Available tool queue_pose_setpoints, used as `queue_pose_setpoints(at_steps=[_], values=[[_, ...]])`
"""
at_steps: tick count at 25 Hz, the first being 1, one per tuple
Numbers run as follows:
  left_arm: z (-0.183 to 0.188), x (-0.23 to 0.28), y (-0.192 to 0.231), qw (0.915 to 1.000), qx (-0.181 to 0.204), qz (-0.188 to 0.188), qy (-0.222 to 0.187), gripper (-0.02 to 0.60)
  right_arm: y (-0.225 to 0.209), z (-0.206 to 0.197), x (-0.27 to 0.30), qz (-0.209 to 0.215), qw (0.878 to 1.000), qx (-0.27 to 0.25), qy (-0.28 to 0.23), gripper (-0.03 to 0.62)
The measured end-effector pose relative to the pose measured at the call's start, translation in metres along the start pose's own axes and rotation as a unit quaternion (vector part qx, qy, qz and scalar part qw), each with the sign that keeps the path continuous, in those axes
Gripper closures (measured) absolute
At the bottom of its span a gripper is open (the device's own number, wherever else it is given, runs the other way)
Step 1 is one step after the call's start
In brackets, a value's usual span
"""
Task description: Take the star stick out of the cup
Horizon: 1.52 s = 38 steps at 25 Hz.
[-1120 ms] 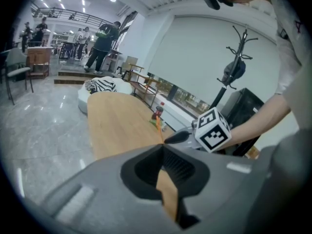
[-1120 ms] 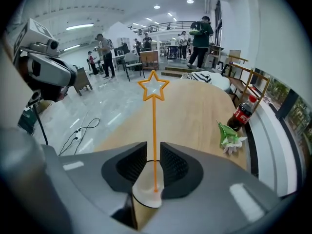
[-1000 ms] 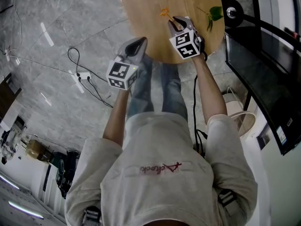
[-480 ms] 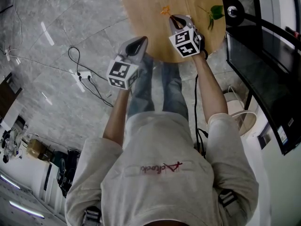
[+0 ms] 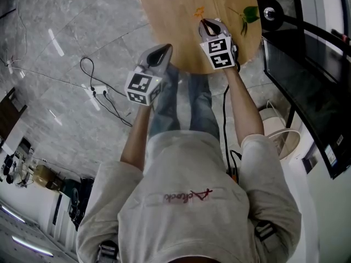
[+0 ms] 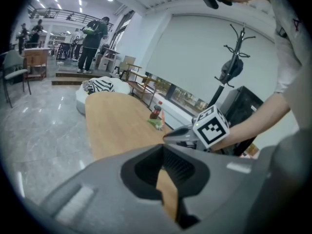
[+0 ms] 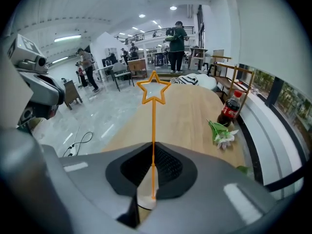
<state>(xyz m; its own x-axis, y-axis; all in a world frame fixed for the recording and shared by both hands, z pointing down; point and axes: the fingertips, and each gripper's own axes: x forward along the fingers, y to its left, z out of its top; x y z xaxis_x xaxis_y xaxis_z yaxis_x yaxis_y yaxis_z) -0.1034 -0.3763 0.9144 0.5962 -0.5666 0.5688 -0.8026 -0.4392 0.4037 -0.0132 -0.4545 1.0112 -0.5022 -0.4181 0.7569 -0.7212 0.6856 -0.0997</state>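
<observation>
The right gripper (image 7: 152, 172) has its fingers pinched on the thin orange star stick (image 7: 154, 92), which stands upright over the wooden desk (image 5: 175, 21) at upper centre. The left gripper (image 6: 168, 179) sits beside the desk's near edge, fingers together and empty.

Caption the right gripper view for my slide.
Right tool clamps the orange star stick, star end out over the wooden table, cola bottle at right.

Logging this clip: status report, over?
Left gripper shut, empty. Right gripper shut on star stick, over table. Cup not clearly seen. Bottle, flowers off aside.
</observation>
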Motion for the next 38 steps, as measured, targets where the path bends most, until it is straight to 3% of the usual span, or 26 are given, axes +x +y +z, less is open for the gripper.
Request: queue_pose_setpoints(at_steps=[10,16,24,38], values=[[0.027,-0.006,-0.017,0.9997,0.021,-0.008,-0.012,0.58,-0.021,0.021,-0.045,-0.039,0.992,0.105,-0.059,0.58],[0.046,-0.014,-0.034,0.9988,0.045,-0.013,-0.015,0.58,-0.019,0.03,-0.082,-0.05,0.986,0.132,-0.087,0.58],[0.081,-0.017,-0.05,0.9967,0.069,-0.021,-0.037,0.58,-0.028,0.055,-0.124,-0.072,0.981,0.13,-0.124,0.58],[0.174,-0.06,-0.082,0.9892,0.108,-0.016,-0.097,0.58,-0.005,0.158,-0.246,-0.095,0.967,0.079,-0.224,0.582]])
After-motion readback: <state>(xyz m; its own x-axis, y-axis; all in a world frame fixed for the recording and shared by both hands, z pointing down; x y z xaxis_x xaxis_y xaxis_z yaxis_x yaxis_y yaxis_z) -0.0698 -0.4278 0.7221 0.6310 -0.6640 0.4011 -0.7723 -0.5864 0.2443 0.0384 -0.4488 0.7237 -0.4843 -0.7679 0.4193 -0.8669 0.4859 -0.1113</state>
